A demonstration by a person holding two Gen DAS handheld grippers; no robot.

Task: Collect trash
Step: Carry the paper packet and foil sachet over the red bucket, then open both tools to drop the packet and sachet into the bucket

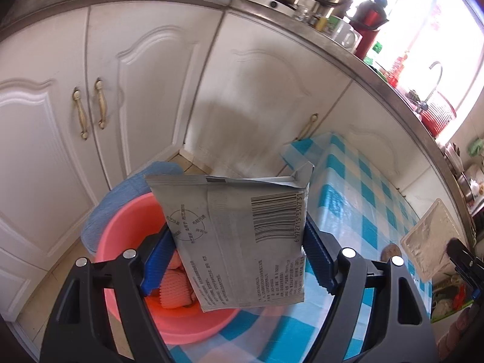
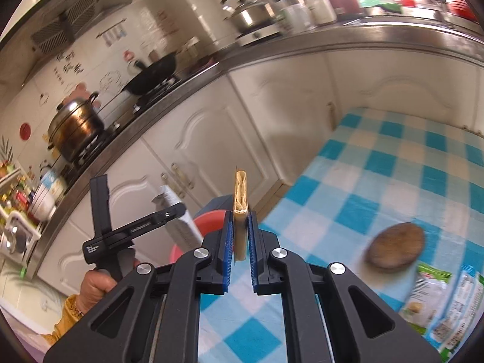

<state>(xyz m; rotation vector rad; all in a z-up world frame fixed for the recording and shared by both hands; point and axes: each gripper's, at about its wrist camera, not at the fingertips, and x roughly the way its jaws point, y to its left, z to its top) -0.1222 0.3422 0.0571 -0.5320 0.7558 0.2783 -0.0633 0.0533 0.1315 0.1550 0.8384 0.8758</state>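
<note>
My left gripper (image 1: 236, 227) is shut on a grey printed packet (image 1: 257, 257) with a barcode, its blue pads (image 1: 157, 260) pressing on both side edges. The packet hangs over a pink basin (image 1: 121, 220) that holds pink foam fruit nets (image 1: 175, 290). My right gripper (image 2: 239, 216) is shut on a thin beige packet (image 2: 240, 193), seen edge-on and standing up between the pads. In the left wrist view that beige packet (image 1: 429, 239) hovers at the right, above the table. The right wrist view shows the grey packet (image 2: 181, 220) and the basin's rim (image 2: 211, 220) ahead on the left.
A table with a blue-and-white checked cloth (image 1: 363, 199) lies to the right. On it are a brown round thing (image 2: 396, 248) and green-and-white bags (image 2: 438, 308). White cabinet doors (image 1: 136, 90) stand behind the basin. A blue pad (image 1: 121, 193) lies under the basin. A hand (image 2: 96, 284) grips the left tool.
</note>
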